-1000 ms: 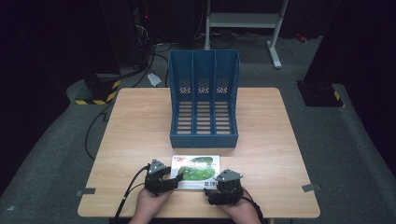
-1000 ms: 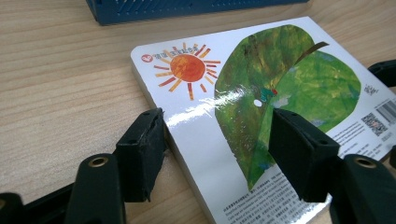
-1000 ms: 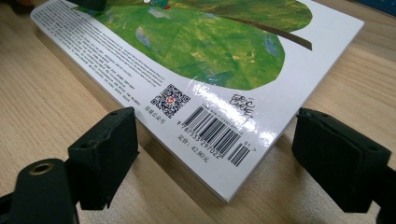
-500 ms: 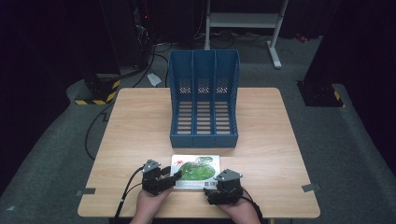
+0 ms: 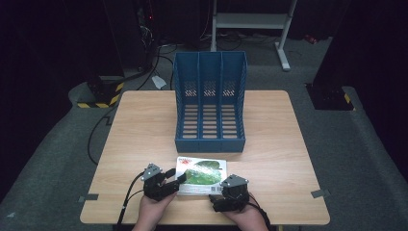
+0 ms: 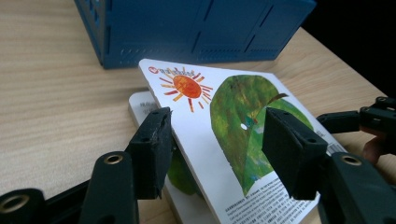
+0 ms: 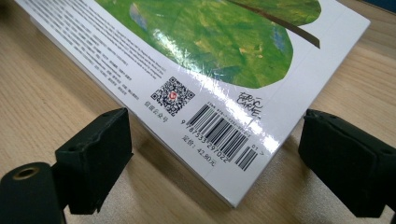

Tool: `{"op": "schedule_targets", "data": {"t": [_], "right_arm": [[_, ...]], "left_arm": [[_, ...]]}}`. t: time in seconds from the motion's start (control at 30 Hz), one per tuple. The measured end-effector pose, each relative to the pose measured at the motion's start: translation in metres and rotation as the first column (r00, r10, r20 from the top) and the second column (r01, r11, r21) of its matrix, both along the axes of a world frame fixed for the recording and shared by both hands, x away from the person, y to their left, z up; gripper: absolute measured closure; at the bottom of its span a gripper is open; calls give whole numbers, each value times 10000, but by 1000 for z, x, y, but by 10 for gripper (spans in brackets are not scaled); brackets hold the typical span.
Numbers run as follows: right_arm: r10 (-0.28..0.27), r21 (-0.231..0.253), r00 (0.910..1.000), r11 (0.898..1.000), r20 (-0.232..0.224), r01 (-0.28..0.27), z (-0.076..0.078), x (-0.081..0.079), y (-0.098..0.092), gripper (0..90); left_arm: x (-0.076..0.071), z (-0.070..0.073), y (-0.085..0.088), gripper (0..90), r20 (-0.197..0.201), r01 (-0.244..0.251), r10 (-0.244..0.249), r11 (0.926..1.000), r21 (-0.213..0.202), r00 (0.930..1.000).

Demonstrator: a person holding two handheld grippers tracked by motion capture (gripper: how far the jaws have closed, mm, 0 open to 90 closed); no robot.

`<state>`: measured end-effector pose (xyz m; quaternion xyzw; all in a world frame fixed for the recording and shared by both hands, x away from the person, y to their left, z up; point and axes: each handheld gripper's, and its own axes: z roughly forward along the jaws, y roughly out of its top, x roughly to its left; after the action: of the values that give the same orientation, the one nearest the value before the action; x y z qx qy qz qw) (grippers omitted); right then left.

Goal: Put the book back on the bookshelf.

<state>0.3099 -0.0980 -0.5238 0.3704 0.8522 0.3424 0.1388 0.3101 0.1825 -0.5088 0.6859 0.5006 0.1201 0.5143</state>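
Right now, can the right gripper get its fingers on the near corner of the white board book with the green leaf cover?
Probably yes: the right gripper stands open, its fingers flanking the book's barcode corner, with only bare wooden table between.

The book (image 7: pixel 224 51) has a glossy, smooth card cover that catches the light, the table (image 5: pixel 144 125) is matt pale wood grain, the blue file rack (image 5: pixel 210 103) is slotted hard plastic, and both grippers' jaws look matt black plastic.
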Motion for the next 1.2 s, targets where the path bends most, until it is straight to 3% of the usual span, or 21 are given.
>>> {"op": "schedule_targets", "data": {"t": [0.17,0.3,0.7,1.13,1.2], "right_arm": [[-45,-1,10000,10000,34,45,0,0,0,99],[-191,60,9998,9998,87,190,0,0,-1,128],[-297,300,9996,9991,34,296,0,-1,-3,145],[-421,499,9991,9979,-41,423,0,-1,-5,175],[-415,574,9991,9975,-66,418,0,0,-6,176]], "left_arm": [[-3,4,0,443,411,52,-49,10000,-76,9991],[-3,5,0,453,513,117,-114,9999,-49,9986],[-2,2,2,451,286,209,-213,9997,142,9994],[2,-3,4,431,-68,259,-258,9996,97,9996],[4,-4,3,423,-272,344,-344,9994,-2,9990]]}}
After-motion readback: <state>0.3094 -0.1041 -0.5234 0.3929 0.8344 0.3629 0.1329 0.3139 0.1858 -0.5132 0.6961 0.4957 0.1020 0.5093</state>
